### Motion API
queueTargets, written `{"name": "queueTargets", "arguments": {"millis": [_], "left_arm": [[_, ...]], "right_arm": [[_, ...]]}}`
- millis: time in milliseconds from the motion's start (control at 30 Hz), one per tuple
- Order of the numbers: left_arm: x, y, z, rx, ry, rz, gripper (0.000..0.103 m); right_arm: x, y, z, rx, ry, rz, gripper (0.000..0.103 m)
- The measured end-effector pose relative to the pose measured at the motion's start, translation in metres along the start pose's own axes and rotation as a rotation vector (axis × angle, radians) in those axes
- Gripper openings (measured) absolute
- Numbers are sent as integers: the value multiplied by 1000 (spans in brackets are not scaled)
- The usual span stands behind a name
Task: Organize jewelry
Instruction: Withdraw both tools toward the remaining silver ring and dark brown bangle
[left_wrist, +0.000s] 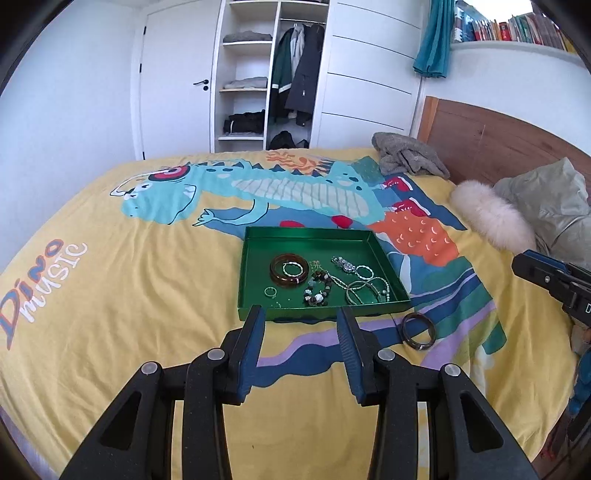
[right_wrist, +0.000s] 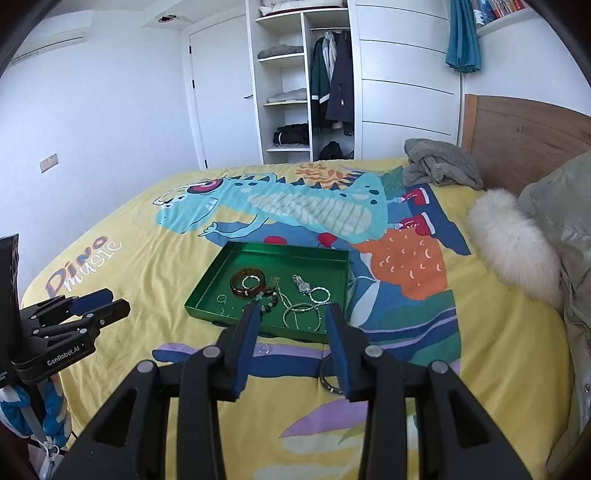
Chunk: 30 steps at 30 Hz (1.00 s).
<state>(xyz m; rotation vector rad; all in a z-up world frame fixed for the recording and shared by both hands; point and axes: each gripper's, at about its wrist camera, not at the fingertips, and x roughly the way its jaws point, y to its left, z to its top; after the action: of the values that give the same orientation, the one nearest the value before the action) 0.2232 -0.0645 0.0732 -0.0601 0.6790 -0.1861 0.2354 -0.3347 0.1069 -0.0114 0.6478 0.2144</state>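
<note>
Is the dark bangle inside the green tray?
No, the dark bangle lies on the bedspread outside the green tray.

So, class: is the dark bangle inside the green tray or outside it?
Outside. The dark bangle lies on the bedspread, just beyond the green tray.

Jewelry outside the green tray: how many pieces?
2. A dark bangle lies on the bedspread right of the tray's near corner; a small ring lies just before the tray's near wall. Grippers may hide more.
</note>
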Motion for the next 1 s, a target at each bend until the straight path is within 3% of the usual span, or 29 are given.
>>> {"name": "queueTargets", "arguments": {"millis": [133, 233, 567, 1000], "left_arm": [[-29, 0, -6, -16, -30, 23, 42], [-47, -2, -11, -35, -53, 40, 49], [-77, -21, -34, -24, -81, 81, 57], [-74, -42, -71, -19, -48, 120, 60]], "right_arm": [[-30, 3, -11, 1, -21, 11, 36], [-51, 6, -18, -5, -37, 19, 36], [-101, 5, -37, -27, -88, 38, 36], [-105, -15, -82, 0, -67, 53, 36]]}}
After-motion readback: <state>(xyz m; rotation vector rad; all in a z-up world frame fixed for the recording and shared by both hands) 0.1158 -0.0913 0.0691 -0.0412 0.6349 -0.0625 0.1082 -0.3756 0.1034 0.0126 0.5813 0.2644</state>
